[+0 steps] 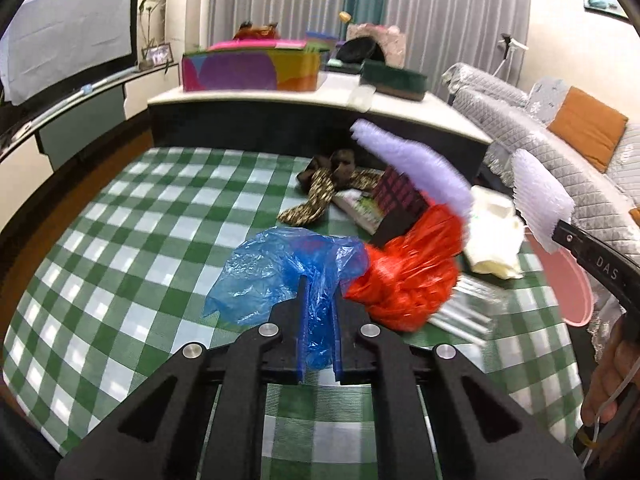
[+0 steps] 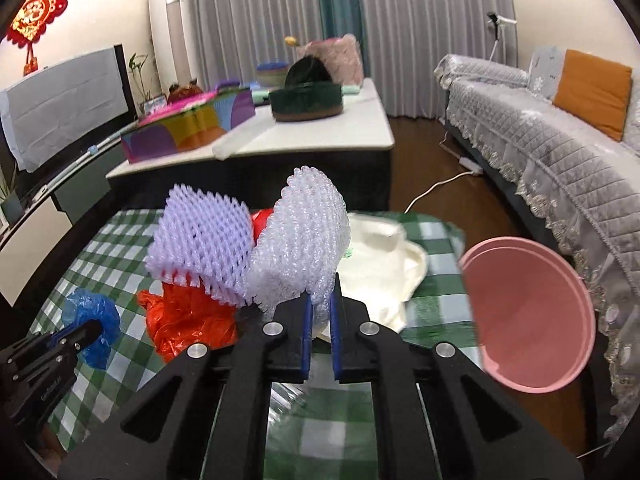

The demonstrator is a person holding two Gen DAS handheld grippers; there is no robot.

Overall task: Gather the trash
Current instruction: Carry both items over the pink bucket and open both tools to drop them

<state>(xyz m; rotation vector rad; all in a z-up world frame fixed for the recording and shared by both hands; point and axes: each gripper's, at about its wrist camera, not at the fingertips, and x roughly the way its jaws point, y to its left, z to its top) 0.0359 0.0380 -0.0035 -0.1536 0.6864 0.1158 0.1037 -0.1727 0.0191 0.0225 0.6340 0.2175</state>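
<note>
Currently mid-collection: my right gripper (image 2: 320, 300) pinches 2 foam nets (image 2: 296, 240) aloft, my left gripper (image 1: 320, 292) clamps the blue bag (image 1: 276, 268) on the table. Next, I judge, carry both to the pink bin (image 2: 532, 312) (just right of the table).

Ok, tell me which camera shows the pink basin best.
The right wrist view: the pink basin shows nearly whole there, tilted with its open side toward the camera, beside the table edge. The left wrist view catches only a strip of it, partly hidden behind the right tool's arm.
</note>
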